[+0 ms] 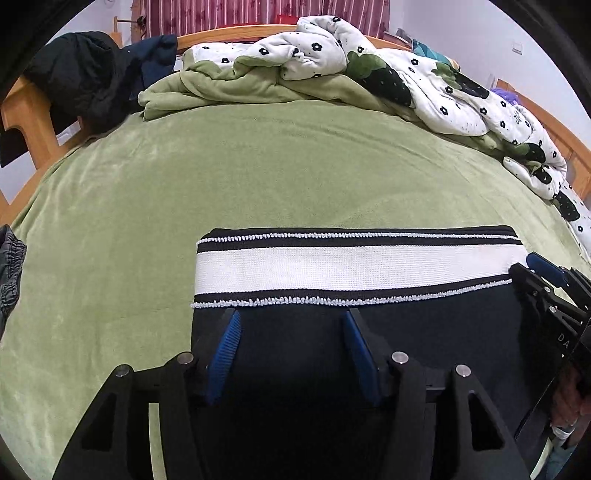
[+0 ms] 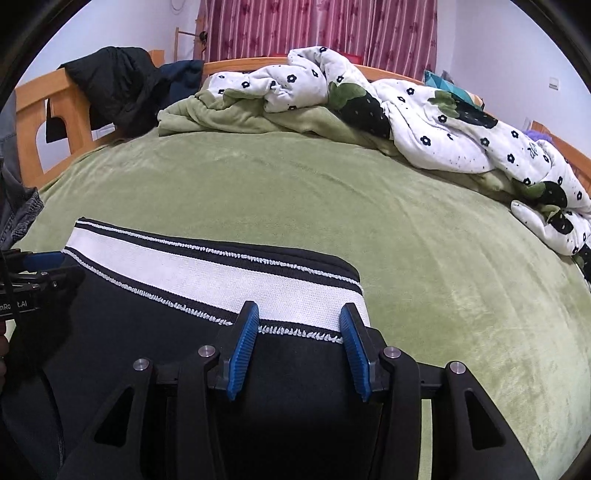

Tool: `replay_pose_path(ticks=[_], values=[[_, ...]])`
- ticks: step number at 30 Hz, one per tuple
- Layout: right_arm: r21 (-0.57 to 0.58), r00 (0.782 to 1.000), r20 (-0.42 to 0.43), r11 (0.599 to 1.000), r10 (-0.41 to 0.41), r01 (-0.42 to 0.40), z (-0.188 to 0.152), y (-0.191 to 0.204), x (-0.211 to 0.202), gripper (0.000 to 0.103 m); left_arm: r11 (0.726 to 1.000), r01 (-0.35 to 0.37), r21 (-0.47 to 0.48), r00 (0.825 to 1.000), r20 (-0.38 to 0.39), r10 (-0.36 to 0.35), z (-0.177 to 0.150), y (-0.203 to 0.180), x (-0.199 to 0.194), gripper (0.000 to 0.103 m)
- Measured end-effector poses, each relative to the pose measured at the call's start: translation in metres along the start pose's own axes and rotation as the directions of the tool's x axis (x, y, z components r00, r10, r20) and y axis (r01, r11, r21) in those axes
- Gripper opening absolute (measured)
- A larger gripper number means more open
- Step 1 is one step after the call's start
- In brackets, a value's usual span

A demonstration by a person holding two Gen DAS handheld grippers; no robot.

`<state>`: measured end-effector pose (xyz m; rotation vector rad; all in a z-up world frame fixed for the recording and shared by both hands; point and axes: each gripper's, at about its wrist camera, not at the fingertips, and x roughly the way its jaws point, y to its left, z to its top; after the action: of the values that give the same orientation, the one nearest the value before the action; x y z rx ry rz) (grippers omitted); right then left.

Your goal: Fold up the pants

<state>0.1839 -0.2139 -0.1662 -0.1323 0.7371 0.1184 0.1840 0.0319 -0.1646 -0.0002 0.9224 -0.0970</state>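
Note:
Dark pants [image 1: 295, 354] with a white, black-striped waistband [image 1: 332, 275] lie flat on the green bed cover [image 1: 258, 177]. My left gripper [image 1: 291, 317] is open over the dark cloth just below the waistband's left part. My right gripper [image 2: 299, 314] is open at the waistband's right end [image 2: 295, 288], fingers above the cloth. The pants show in the right wrist view [image 2: 147, 332] too. Each gripper shows in the other's view: the right one [image 1: 546, 280], the left one [image 2: 40, 266]. Neither holds cloth.
A rumpled white flowered quilt [image 1: 406, 66] and a green blanket [image 1: 221, 85] lie along the far side. Dark jackets [image 1: 85, 74] hang on the wooden bed frame [image 1: 26, 110]. A grey garment [image 1: 9, 269] lies at the left edge. Red curtains [image 2: 314, 26] hang behind.

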Motion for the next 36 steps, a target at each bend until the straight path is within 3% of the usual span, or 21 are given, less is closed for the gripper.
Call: replay_pose_path(ticks=[9,15,18,21,26,29,36], values=[[0.020,0.999,-0.052,1.000,0.006,-0.005,-0.005,-0.001,-0.015,0.045,1.000,0.003,0.013,0.998,-0.068,-0.002,-0.015,0.003,-0.014,0.058],[0.028,0.994,-0.102,0.999,0.028,-0.026,-0.041,-0.002,-0.053,0.045,1.000,0.011,0.006,0.996,-0.092,-0.010,-0.064,0.005,-0.052,0.057],[0.017,0.994,-0.107,1.000,0.025,-0.023,-0.063,0.004,-0.072,0.046,0.998,0.049,-0.027,0.993,-0.102,-0.051,-0.090,0.010,-0.069,0.058],[0.020,0.992,-0.124,1.000,0.023,-0.020,-0.083,0.006,-0.083,0.046,0.998,0.034,-0.056,0.996,-0.085,-0.038,-0.112,0.016,-0.089,0.058],[0.050,0.987,-0.159,0.999,0.014,-0.006,-0.097,0.002,-0.105,0.045,0.991,0.063,-0.116,0.986,-0.149,-0.080,-0.137,0.030,-0.111,0.057],[0.109,0.987,-0.153,0.993,0.054,-0.037,-0.097,-0.006,-0.133,0.046,0.994,0.035,-0.107,0.991,-0.125,-0.049,-0.144,0.027,-0.135,0.057],[0.113,0.997,-0.082,0.994,0.012,-0.003,-0.095,-0.005,-0.214,0.046,0.999,-0.021,-0.042,1.000,0.002,0.021,-0.144,0.000,-0.199,0.058]])
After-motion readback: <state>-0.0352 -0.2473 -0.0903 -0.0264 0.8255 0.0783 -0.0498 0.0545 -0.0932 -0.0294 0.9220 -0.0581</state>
